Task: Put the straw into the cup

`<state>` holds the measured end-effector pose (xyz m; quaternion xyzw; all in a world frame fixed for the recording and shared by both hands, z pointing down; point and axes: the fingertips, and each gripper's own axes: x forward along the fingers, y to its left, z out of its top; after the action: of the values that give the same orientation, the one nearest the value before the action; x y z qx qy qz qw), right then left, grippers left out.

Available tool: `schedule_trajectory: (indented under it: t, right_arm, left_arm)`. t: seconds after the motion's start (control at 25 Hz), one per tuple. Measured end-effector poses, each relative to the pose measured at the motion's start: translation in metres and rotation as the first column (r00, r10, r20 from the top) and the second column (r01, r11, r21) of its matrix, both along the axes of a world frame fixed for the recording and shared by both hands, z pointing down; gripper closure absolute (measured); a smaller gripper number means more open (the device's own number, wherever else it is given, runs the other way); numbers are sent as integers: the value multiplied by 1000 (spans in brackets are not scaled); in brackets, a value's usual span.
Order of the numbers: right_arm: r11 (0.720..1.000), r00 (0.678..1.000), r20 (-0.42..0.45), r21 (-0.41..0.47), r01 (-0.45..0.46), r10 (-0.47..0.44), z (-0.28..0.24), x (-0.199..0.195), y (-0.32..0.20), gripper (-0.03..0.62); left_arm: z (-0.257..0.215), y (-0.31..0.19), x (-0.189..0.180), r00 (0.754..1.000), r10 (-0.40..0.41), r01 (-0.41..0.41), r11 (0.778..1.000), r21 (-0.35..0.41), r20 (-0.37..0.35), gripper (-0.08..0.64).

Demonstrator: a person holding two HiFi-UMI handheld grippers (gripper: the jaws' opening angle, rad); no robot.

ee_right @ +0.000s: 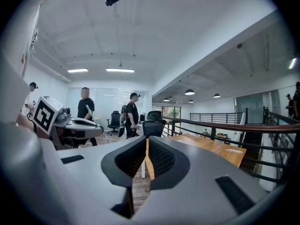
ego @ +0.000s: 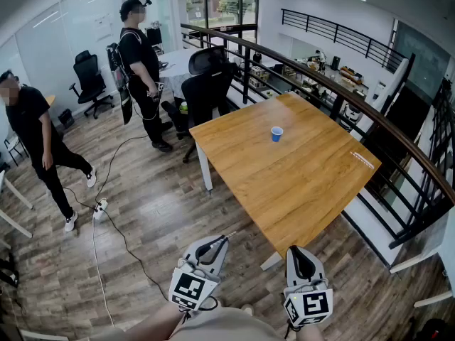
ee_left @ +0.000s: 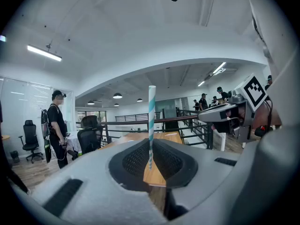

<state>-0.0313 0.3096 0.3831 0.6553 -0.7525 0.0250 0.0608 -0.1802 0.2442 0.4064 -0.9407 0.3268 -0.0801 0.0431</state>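
A small blue cup (ego: 276, 133) stands upright on the wooden table (ego: 298, 183), toward its far side. My left gripper (ego: 215, 246) is low in the head view, well short of the table. It is shut on a white and teal striped straw (ee_left: 151, 118), which stands upright out of the pinched jaws. The left gripper view puts the gripper (ee_left: 151, 161) facing the table's near corner. Beside it, my right gripper (ego: 298, 256) is shut with nothing between its jaws, and only a thin slit shows in the right gripper view (ee_right: 146, 165). The cup is hidden in both gripper views.
A thin white strip (ego: 361, 160) lies near the table's right edge. A black office chair (ego: 206, 84) stands at the far corner. Two people (ego: 142, 69) (ego: 39, 155) stand on the floor to the left, with a cable (ego: 106, 219) trailing there. A railing (ego: 398, 141) runs along the right.
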Motion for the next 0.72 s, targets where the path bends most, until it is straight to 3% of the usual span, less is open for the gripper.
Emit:
schedule_trajectory:
  t: [0.4,0.72]
  right_arm:
    - [999,999,44,30,-30,29,-7,7,3,561]
    - [999,998,63,26,-20,19,-7,14,9,561]
  left_arm:
    - [12,7,4,1000,17,-16,999,-40,19,525]
    - [2,15,16,1000,25,-25,1000,-18,18,525]
